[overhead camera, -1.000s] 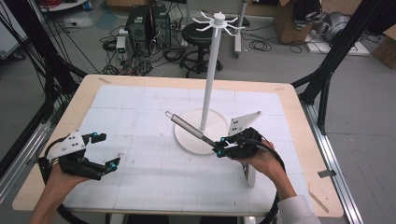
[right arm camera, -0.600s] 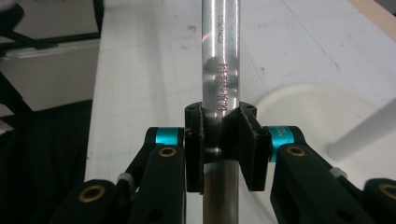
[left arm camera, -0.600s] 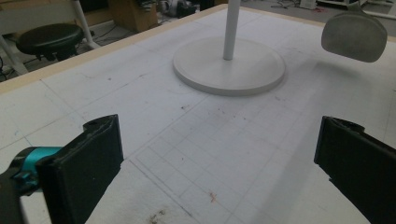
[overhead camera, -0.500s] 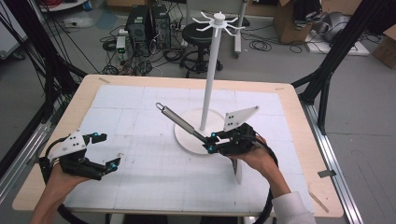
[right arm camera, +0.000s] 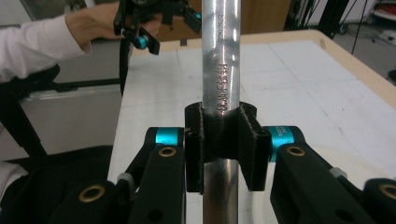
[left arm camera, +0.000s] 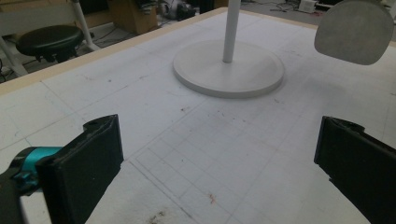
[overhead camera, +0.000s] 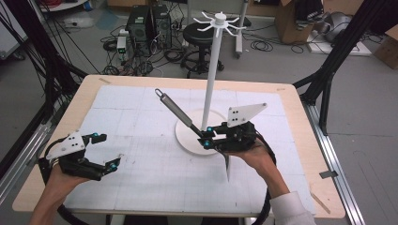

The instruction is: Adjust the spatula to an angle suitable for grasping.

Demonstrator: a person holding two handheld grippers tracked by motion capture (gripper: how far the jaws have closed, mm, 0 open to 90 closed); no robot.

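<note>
High view puts the right tongs [overhead camera: 205, 137] just right of frame centre, clamped on the lower end of a long silver metal utensil handle with a small loop at its tip [overhead camera: 174, 108]; its shaft slants up and to the left, off the tabletop [overhead camera: 141, 197], with the loop at upper centre-left. Right gripper view shows the black pads pressed flat against both sides of the shiny engraved shaft [right arm camera: 221, 70], so the grip looks firm. Judging by the tall white hanging stand with hooked spokes at its top [overhead camera: 212, 70], whose round base [overhead camera: 185, 136] sits just behind the right tongs, the likely aim is to hang the loop on one of those hooks [overhead camera: 202, 21]. Picking up appears done; raising the loop to hook height and threading it on is left, since the loop sits well below and to the left of the spokes. At lower left, the left tongs [overhead camera: 107, 151] rest low over the tabletop, jaws wide apart with nothing between them, well apart from the handle.
</note>
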